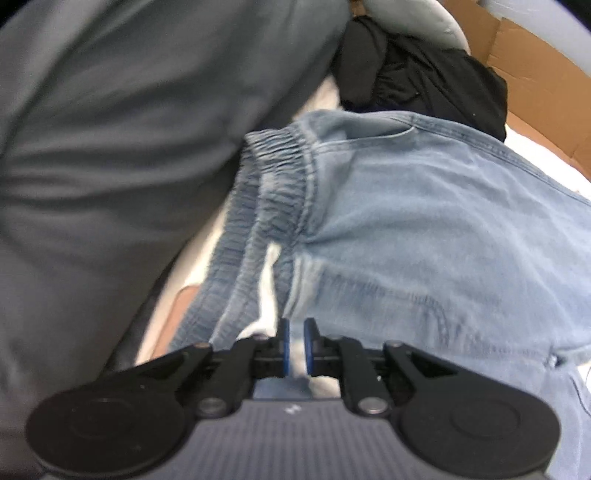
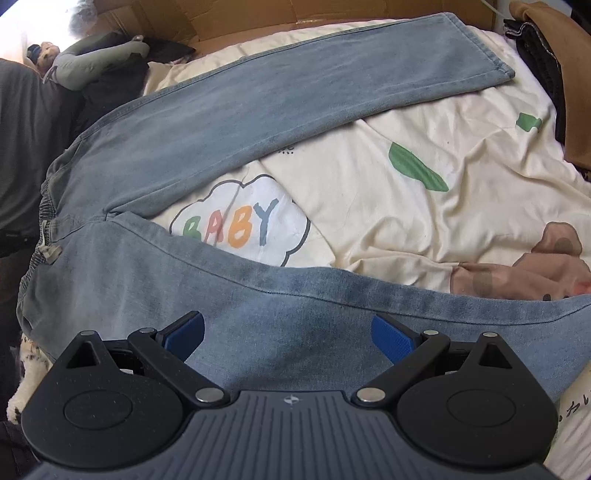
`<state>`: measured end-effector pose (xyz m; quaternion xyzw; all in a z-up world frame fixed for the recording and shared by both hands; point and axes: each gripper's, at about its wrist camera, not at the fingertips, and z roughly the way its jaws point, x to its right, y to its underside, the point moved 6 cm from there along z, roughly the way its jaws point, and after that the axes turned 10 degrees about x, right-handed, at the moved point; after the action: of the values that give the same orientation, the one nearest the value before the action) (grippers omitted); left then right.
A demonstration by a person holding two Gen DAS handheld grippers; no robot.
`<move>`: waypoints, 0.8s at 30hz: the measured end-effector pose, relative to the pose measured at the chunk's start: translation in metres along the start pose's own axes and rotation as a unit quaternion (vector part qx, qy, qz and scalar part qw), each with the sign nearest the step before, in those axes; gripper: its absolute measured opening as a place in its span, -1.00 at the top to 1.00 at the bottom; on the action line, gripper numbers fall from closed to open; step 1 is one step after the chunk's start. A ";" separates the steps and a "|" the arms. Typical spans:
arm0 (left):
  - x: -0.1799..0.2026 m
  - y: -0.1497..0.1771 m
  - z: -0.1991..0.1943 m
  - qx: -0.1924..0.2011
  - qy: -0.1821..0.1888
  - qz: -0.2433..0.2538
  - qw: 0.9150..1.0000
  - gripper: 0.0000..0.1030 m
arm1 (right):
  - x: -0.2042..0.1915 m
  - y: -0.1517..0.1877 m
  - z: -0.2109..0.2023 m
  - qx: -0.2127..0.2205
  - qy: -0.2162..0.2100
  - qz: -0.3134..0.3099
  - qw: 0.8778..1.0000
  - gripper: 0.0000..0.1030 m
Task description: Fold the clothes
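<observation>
**Jeans spread on the bed, left tongs pinched at the waist**

A pair of light blue jeans (image 2: 229,122) lies spread on a bed covered by a cream sheet (image 2: 436,221). In the right wrist view the two legs fan apart in a V: one runs up toward 1 o'clock, ending in a hem near a cardboard panel (image 2: 229,14), the other crosses the lower frame toward 3 o'clock. The elastic waistband sits at 9 o'clock.

Between the legs the sheet carries a white cloud print with the word "BABY" (image 2: 236,225) in green, red, orange and blue letters. Green leaf shapes and a brown bear print also show on the sheet; some small dark writing at the lower right edge is too cut off to read.

The right tongs (image 2: 288,338) hover over the nearer leg, blue pads spread wide, gripping nothing.

In the left wrist view, the left tongs (image 1: 295,345) are nearly closed, blue pads close together with denim pinched between them beside the waistband. A person's grey garment (image 1: 110,147) fills 9 to 11 o'clock, and dark clothing (image 1: 424,77) lies at 1 o'clock.
</observation>
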<state>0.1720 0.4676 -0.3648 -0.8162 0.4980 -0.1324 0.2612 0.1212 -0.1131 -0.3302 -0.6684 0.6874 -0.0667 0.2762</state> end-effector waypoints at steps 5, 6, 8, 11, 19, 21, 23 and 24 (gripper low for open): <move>-0.003 0.028 -0.010 -0.021 0.005 -0.001 1.000 0.81 | 0.001 0.009 0.002 -0.008 -0.003 -0.002 1.000 -0.94; -0.001 0.036 -0.007 -0.028 0.006 0.001 1.000 0.81 | 0.002 0.011 0.003 -0.011 -0.003 -0.003 1.000 -0.94; 0.003 0.052 0.003 -0.042 0.000 0.011 0.999 0.81 | 0.003 0.015 0.004 -0.017 -0.001 -0.007 1.000 -0.94; 0.000 0.069 0.023 -0.052 -0.017 0.013 0.998 0.87 | 0.006 0.021 0.007 -0.027 0.004 -0.011 1.000 -0.94; -0.004 0.067 0.015 -0.054 -0.042 0.006 0.998 0.94 | 0.016 0.014 0.001 -0.026 0.012 -0.009 1.000 -0.94; -0.005 0.069 0.006 -0.054 -0.043 -0.003 0.998 0.93 | 0.017 0.006 -0.006 -0.026 0.007 -0.008 1.000 -0.94; -0.005 0.072 -0.006 -0.052 -0.043 -0.017 0.998 0.90 | 0.015 -0.004 -0.016 -0.027 0.003 -0.021 0.999 -0.94; -0.005 0.074 -0.012 -0.051 -0.044 -0.022 0.997 0.88 | 0.013 -0.011 -0.023 -0.027 -0.002 -0.031 0.999 -0.94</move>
<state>0.1089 0.4414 -0.3957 -0.8443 0.4743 -0.0766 0.2375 0.1207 -0.1330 -0.3092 -0.6965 0.6675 -0.0553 0.2575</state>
